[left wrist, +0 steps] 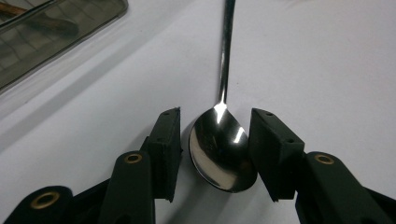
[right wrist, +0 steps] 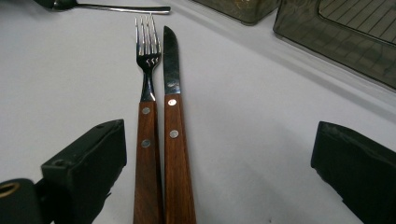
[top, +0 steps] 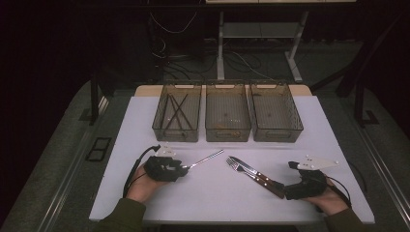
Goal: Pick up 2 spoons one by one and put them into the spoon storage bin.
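My left gripper (left wrist: pixel 215 154) straddles the spoon (left wrist: pixel 219 149) bowl on the table (left wrist: pixel 327 70), jaws half open; the right pad may touch. I'd center, then squeeze gently.

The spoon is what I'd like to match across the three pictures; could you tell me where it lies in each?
High view: the spoon lies left of centre, running out from the left gripper.
Left gripper view: its bowl sits between the jaws, handle running to the top edge.
Right gripper view: top left corner.
Shared landmark: the white table.
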The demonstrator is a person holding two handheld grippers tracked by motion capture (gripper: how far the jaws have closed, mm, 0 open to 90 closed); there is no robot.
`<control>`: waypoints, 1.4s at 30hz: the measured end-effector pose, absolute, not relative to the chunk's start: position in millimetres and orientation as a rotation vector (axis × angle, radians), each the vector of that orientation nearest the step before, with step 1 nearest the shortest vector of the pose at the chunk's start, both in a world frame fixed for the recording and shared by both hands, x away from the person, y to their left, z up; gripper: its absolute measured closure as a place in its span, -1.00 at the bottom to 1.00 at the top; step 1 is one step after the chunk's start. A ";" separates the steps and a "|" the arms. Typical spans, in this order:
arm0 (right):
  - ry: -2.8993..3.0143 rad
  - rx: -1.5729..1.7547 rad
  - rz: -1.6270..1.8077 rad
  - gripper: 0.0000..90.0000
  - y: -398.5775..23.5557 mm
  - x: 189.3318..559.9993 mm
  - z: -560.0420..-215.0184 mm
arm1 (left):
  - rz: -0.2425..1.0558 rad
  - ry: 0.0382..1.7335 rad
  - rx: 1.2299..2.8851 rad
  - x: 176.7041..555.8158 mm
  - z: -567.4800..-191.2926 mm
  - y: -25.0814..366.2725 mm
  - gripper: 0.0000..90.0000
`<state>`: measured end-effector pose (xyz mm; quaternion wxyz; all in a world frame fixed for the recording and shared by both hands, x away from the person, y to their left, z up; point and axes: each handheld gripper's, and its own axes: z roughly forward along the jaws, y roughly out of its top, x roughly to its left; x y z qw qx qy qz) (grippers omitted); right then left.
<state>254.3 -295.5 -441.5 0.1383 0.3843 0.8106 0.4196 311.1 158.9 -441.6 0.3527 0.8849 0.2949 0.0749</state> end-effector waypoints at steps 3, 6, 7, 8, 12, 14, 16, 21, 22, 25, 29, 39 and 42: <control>2.345 1.111 1.210 -0.92 -295.5 254.3 -441.6 | 0.193 0.754 2.300 309.7 -441.8 156.8 0.21; 2.345 1.109 1.208 -0.92 -295.6 254.4 -441.6 | 0.193 0.747 2.309 308.6 -442.1 155.1 0.25; 2.344 1.110 1.208 -0.92 -295.5 254.4 -441.7 | 0.201 0.742 2.313 308.3 -442.1 154.7 0.25; 2.345 1.109 1.207 -0.92 -295.5 254.4 -441.6 | 0.207 0.742 2.314 307.7 -442.2 154.2 0.26; 2.346 1.108 1.204 -0.92 -295.4 254.3 -441.7 | 0.215 0.744 2.319 306.8 -441.9 153.3 0.28; 2.346 1.107 1.203 -0.92 -295.4 254.3 -441.7 | 0.224 0.742 2.322 306.2 -441.8 152.7 0.28; 2.347 1.107 1.202 -0.92 -295.4 254.3 -441.7 | 0.226 0.742 2.326 305.3 -441.5 152.1 0.29; 2.346 1.107 1.202 -0.92 -295.5 254.3 -441.6 | 0.230 0.735 2.332 303.4 -440.9 150.2 0.30; 2.345 1.107 1.202 -0.92 -295.5 254.3 -441.6 | 0.232 0.735 2.329 303.0 -440.7 149.9 0.31; 2.346 1.104 1.201 -0.92 -295.4 254.2 -441.5 | 0.245 0.729 2.319 302.3 -438.9 150.9 0.57; 2.344 1.107 1.202 -0.92 -295.5 254.1 -441.3 | 0.257 0.722 2.316 301.7 -437.7 151.0 0.64; 2.345 1.105 1.199 -0.92 -295.6 254.1 -441.2 | 0.228 0.724 2.285 300.2 -433.3 149.2 0.91; 2.347 1.103 1.197 -0.92 -295.4 254.0 -441.3 | 0.239 0.729 2.282 300.3 -432.7 149.4 0.92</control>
